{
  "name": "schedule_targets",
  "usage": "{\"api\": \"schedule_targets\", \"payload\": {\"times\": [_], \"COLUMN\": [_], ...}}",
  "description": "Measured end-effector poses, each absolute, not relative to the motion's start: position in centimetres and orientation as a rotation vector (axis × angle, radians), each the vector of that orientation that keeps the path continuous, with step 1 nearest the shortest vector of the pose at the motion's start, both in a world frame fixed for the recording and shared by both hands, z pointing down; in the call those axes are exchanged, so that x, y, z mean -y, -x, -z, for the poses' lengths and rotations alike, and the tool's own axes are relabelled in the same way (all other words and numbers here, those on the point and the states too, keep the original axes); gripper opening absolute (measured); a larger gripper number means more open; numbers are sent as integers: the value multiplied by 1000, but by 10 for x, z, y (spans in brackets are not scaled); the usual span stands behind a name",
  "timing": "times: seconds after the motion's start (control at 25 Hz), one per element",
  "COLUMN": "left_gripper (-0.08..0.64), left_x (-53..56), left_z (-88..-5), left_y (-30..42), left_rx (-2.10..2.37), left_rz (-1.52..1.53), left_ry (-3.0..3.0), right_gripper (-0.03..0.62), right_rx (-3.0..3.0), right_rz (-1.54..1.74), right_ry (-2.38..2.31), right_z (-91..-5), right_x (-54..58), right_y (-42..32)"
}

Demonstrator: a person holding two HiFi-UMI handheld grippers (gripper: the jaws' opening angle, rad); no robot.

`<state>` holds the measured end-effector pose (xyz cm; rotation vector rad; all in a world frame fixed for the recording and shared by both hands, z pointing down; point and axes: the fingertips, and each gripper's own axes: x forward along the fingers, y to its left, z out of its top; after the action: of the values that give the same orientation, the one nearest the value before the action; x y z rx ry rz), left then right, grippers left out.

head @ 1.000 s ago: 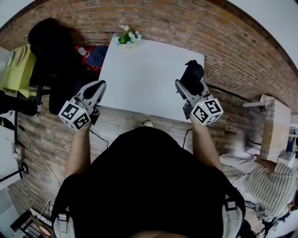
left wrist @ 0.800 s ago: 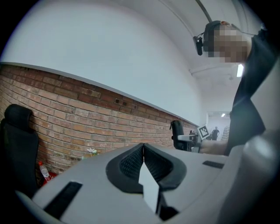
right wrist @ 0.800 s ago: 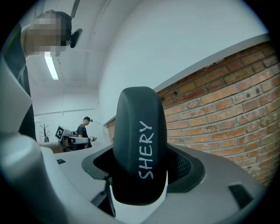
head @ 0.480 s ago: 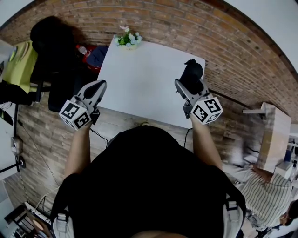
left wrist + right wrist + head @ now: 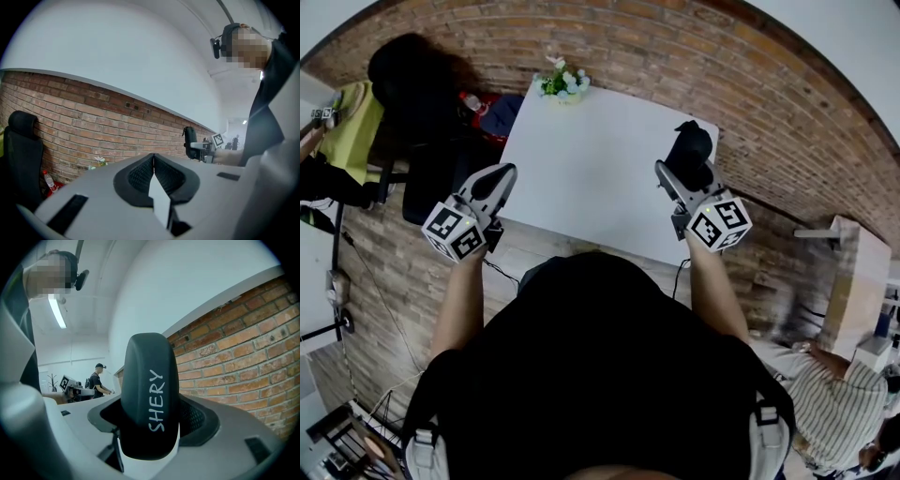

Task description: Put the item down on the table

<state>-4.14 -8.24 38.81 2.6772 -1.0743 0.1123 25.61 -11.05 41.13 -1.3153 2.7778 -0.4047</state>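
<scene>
A black rounded item [image 5: 690,148] with "SHERY" printed on it [image 5: 151,394] stands upright between the jaws of my right gripper [image 5: 682,178], which is shut on it [image 5: 152,417]. It hangs above the right part of the white table [image 5: 581,169], near the front edge. My left gripper [image 5: 499,176] is shut and holds nothing [image 5: 153,161]. It hovers just off the table's left front corner. In the left gripper view the held item [image 5: 189,142] shows far to the right.
A small pot of flowers [image 5: 562,81] sits at the table's far edge by the brick wall. A black chair [image 5: 412,89] and a red bottle [image 5: 470,101] are to the left of the table. A wooden shelf [image 5: 848,272] stands at the right.
Both grippers keep their places and the item stays gripped. Only the head view has shifted a little.
</scene>
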Motion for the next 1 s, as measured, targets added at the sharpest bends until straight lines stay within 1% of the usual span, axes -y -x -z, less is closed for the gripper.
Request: {"api": "schedule_targets", "payload": {"times": [0.24, 0.6, 1.0], "left_gripper": [12, 14, 14], "left_x": [89, 100, 147], "left_z": [-388, -394, -394], "left_y": [30, 35, 48], "left_rx": [1037, 1014, 939], "left_rz": [-112, -122, -117], "left_ry": [-2702, -2680, -2705], "right_gripper": [339, 339, 339], "right_rx": [-2762, -2753, -2725], "right_rz": [441, 465, 447], "right_ry": [1343, 1364, 1436], "right_z": [-420, -426, -417], "right_x": [111, 116, 149], "right_y": [-264, -258, -242]}}
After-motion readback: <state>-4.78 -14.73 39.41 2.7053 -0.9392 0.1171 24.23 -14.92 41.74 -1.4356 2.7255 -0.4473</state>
